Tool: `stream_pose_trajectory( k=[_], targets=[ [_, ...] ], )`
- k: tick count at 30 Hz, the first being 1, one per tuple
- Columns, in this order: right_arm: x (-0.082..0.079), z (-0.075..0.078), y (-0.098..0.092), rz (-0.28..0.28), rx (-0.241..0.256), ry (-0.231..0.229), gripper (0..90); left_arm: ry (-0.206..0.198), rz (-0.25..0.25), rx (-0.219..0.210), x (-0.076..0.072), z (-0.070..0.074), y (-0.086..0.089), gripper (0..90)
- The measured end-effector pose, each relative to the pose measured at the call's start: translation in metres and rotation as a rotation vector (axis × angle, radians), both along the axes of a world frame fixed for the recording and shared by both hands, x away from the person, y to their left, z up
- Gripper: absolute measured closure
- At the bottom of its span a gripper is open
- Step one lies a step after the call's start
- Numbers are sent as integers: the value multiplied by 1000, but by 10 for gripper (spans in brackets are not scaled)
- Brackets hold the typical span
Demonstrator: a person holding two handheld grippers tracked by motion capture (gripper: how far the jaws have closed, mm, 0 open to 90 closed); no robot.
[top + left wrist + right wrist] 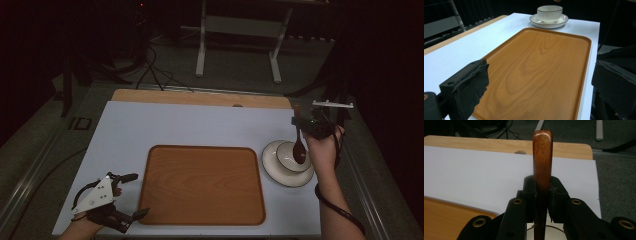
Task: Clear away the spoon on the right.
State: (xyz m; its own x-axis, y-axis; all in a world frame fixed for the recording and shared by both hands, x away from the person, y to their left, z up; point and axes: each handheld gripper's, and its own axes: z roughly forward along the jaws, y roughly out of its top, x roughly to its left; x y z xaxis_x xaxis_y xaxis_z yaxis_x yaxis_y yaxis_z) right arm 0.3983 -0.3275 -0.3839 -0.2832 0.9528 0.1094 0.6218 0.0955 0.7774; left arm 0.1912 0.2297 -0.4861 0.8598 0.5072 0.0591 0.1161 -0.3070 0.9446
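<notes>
Overhead, the right hand-held gripper [305, 125] hangs over the cup [292, 156] and saucer [280, 172] at the right of the white counter [175, 125], clamped on a wooden spoon [299, 145] whose dark bowl dips into the cup while its handle rises toward the far edge; its long axis runs near vertical, tipped slightly away from the person. The left hand-held gripper [131, 195] rests at the near left corner, just beside the wooden tray [202, 185], jaws spread and holding nothing. From the left gripper view, the tray [536, 72] lies bare between the parted jaws, with the cup [549, 12] seated on the saucer [549, 22] beyond its far end. From the right gripper view, the spoon handle [542, 157] stands straight up between the closed jaws, its rounded end pointing at the counter's far edge. By my judgement the spoon is light, stiff and smoothly lacquered, so it may slip or swivel; a hold at mid-handle, as here, suits it. The ceramic cup and saucer look fragile and would chip if knocked.
</notes>
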Motion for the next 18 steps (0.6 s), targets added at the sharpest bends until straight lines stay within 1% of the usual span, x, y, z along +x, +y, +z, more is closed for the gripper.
stream_pose_trajectory(
  k=[1,2,5,6,8,13,18],
  targets=[
    [-1,2,1,3,3,1,780,1,2,1,0,0,0,21],
    [-4,9,6,14,3,-4,780,1,2,1,0,0,0,21],
    [-7,17,12,26,11,-10,780,-1,2,1,0,0,0,21],
    [-7,17,12,26,11,-10,780,-1,2,1,0,0,0,21],
    [-10,22,19,37,15,-14,780,0,3,2,0,0,0,21],
    [-16,29,31,63,19,-23,780,-1,2,1,-1,0,0,21],
    [-23,33,44,89,20,-31,780,-1,0,2,0,0,0,21]
  ],
)
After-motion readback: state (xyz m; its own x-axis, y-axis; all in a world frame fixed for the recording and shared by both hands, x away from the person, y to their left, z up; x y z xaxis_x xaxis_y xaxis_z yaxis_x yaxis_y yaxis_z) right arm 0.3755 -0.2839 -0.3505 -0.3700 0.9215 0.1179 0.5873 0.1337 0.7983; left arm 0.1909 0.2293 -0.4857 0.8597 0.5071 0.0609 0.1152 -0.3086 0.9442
